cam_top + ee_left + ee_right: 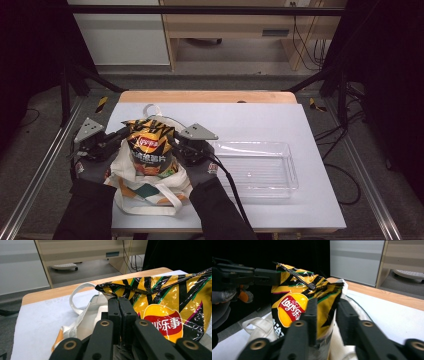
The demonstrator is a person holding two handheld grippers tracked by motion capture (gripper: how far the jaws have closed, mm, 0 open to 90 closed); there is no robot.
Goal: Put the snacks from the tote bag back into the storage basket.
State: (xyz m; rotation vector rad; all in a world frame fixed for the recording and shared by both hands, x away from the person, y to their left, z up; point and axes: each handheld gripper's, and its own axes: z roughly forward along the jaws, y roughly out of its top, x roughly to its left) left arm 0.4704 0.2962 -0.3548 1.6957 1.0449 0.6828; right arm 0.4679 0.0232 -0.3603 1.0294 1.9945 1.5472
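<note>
The left gripper (pixel 119 300), jaws together, pinches the chip bag (pixel 148 145) corner; the right gripper (pixel 326 306), jaws apart, seemingly straddles its edge above the tote bag (pixel 145 192).

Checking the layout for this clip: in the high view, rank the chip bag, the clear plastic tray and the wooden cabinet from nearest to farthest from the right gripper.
1. Yellow-and-black foil chip bag: right against the right gripper, on its left, standing in the white cloth tote bag.
2. Clear rectangular plastic tray: on the table, at its right.
3. Light wooden cabinet: beyond the table's far edge.
</note>
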